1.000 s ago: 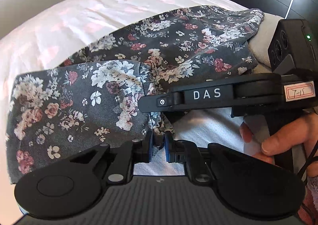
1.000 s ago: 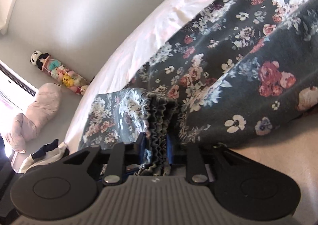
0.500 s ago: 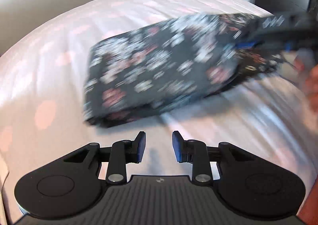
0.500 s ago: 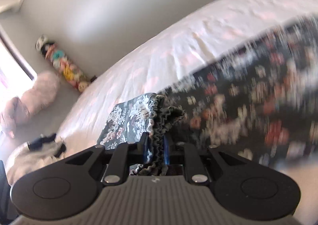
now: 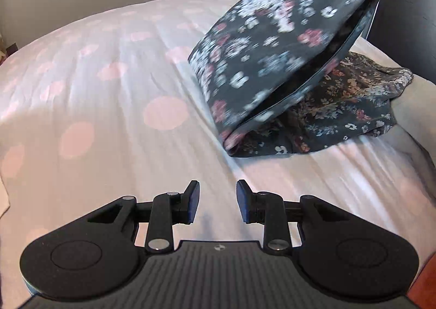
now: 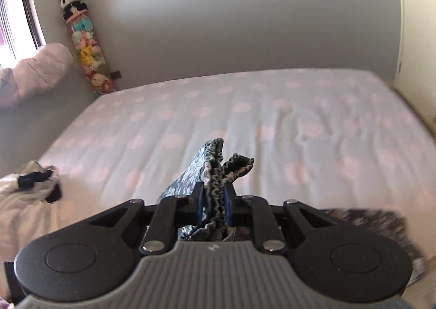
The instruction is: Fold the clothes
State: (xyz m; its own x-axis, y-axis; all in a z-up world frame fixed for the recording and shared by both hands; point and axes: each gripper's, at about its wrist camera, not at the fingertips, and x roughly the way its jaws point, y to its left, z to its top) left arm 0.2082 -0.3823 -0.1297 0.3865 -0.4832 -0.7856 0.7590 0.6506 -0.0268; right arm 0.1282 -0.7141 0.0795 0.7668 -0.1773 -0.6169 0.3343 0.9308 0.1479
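Grey-walled bedroom, bed (image 6: 313, 118) with a white sheet dotted pink fills both views. Right gripper (image 6: 212, 200) has its jaws clamped on the gathered elastic waistband (image 6: 215, 191) of a dark floral garment (image 5: 286, 44); a ruffle of the band sticks up past the fingertips. In the left view that garment hangs blurred in the air toward the bed's far right corner, its lower fold touching the sheet and draped over a second floral piece (image 5: 354, 101) lying crumpled there. Left gripper (image 5: 217, 201) is over bare sheet near the front edge, jaws parted with nothing between them. Risks, as I judge them: only one point holds the cloth, so the hanging part can twist or bunch and land crooked, spoiling the fold. The grip is on bunched elastic, not flat cloth, so it may slip out under the garment's weight. The lower fold sits on the other piece and could drag it along or snag it. Left gripper is well apart from the loose edge and may grab late or pinch the sheet instead. White clothing (image 6: 24, 200) at the bed's left edge and toys (image 6: 87, 44) in the room corner are clear of all this.
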